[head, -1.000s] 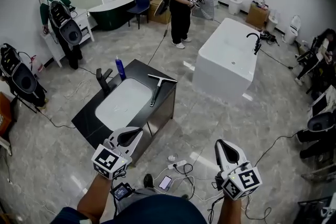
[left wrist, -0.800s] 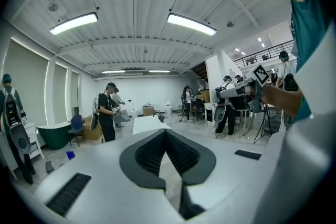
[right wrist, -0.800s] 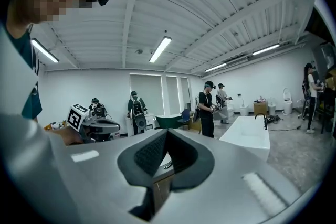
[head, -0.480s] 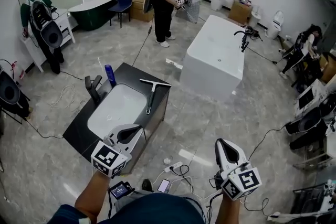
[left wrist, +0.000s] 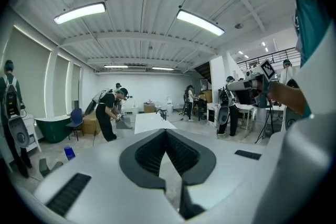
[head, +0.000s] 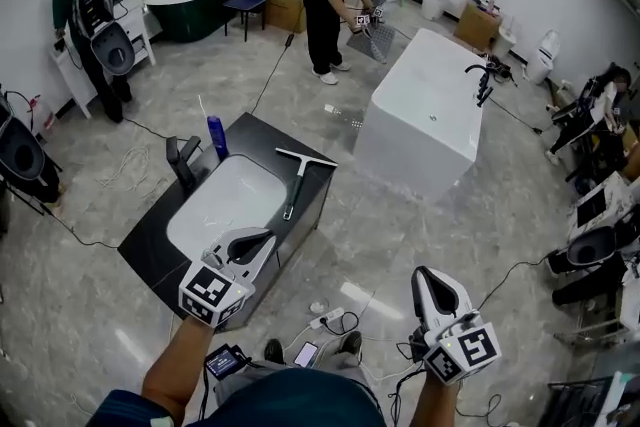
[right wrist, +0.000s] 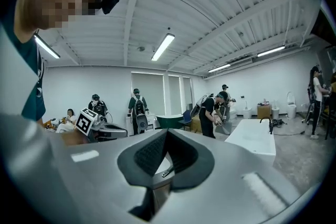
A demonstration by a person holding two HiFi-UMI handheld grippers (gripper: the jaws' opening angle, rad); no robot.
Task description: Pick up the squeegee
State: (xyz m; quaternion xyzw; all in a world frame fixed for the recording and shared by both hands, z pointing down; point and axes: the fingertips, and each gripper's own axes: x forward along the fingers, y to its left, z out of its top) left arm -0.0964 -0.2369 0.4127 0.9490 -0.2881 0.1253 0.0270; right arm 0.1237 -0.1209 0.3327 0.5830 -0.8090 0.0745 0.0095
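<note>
The squeegee (head: 298, 173), a white blade on a dark handle, lies flat on the black vanity top (head: 150, 237), just right of the white basin (head: 222, 203). My left gripper (head: 268, 235) hovers at the vanity's near edge, short of the squeegee, jaws shut and empty; its own view shows the pads meeting (left wrist: 166, 132). My right gripper (head: 430, 273) is over the floor to the right of the vanity, well apart from the squeegee. Its jaws (right wrist: 167, 131) are also shut with nothing between them.
A black faucet (head: 184, 161) and a blue bottle (head: 216, 136) stand at the vanity's far side. A white bathtub (head: 428, 107) stands to the right. A power strip (head: 330, 316) and cables lie on the floor near my feet. Several people work at the room's far end.
Both grippers have moved forward toward the vanity; the left one now reaches its near edge. The person in black at the back has bent over. The squeegee has not moved.
</note>
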